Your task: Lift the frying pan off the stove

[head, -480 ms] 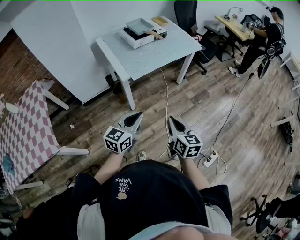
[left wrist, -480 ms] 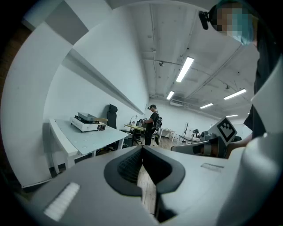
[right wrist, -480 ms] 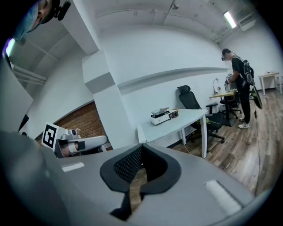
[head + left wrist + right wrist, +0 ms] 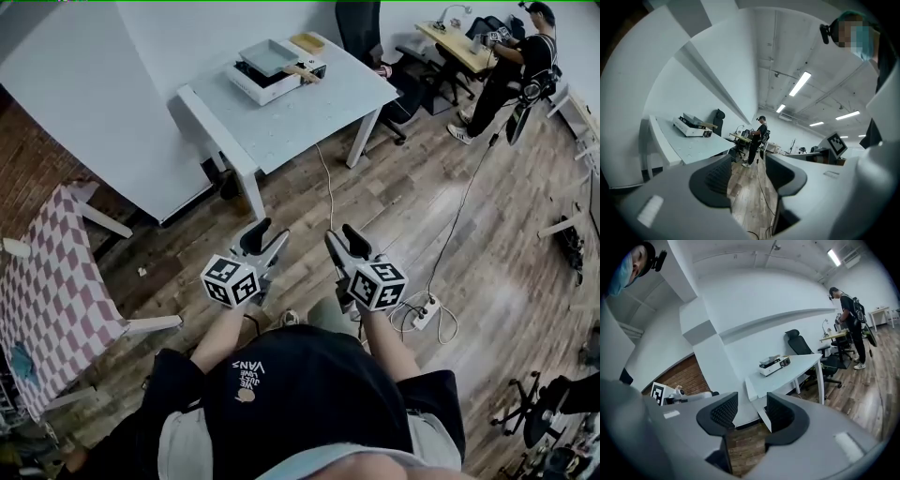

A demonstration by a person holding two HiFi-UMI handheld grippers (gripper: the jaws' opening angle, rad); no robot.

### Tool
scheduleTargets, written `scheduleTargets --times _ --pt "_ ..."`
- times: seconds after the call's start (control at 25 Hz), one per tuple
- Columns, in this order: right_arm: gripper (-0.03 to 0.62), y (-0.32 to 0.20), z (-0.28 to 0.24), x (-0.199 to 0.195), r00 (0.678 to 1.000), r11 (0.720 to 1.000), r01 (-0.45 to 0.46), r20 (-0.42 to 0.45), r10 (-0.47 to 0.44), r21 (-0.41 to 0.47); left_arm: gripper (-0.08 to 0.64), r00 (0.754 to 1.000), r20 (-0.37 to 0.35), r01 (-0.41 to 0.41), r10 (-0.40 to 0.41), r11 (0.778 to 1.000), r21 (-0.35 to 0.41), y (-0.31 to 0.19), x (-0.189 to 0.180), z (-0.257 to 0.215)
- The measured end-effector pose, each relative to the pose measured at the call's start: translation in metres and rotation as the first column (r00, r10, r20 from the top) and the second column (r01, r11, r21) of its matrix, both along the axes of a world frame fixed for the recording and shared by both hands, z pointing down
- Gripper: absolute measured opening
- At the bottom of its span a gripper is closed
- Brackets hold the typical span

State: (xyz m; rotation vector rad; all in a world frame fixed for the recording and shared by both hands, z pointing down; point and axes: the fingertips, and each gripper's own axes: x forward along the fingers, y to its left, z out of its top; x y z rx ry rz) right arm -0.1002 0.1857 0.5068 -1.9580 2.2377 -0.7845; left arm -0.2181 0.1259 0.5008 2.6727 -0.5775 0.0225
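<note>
A grey square frying pan (image 4: 266, 55) with a wooden handle sits on a white stove (image 4: 255, 84) at the far end of a pale table (image 4: 292, 117). Both grippers hang over the wooden floor, well short of that table. My left gripper (image 4: 265, 236) is open with nothing between its pads. My right gripper (image 4: 341, 236) is open and empty too. In the left gripper view the stove (image 4: 690, 128) and pan (image 4: 695, 119) lie far off to the left of the left gripper (image 4: 747, 174). The right gripper view shows the stove (image 4: 772, 366) beyond the right gripper (image 4: 752, 411).
A red-checked table (image 4: 52, 281) stands at the left. A power strip (image 4: 422, 315) with cables lies on the floor at the right. A black office chair (image 4: 361, 23) stands behind the pale table. A person (image 4: 520, 61) works at a desk at far right.
Both grippers' jaws have come apart; earlier they looked closed to a point. The head view has shifted, so the table with the stove sits slightly further left.
</note>
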Motion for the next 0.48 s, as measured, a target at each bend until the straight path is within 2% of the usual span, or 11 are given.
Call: scheduleTargets --times 0.2,0.48 --pt "0.181 -0.02 0.002 0.016 0.999 1.0 0.022 0.034 -0.021 -0.016 0.218 1.0 -0.019 -0.007 0.006 0.998 -0.065 -0.02 0.016 0.007" --pt "0.181 -0.086 0.009 0.059 0.996 0.998 0.051 0.079 -0.049 -0.025 0.23 0.999 -0.031 0.028 -0.032 0.993 -0.114 -0.08 0.04 0.008"
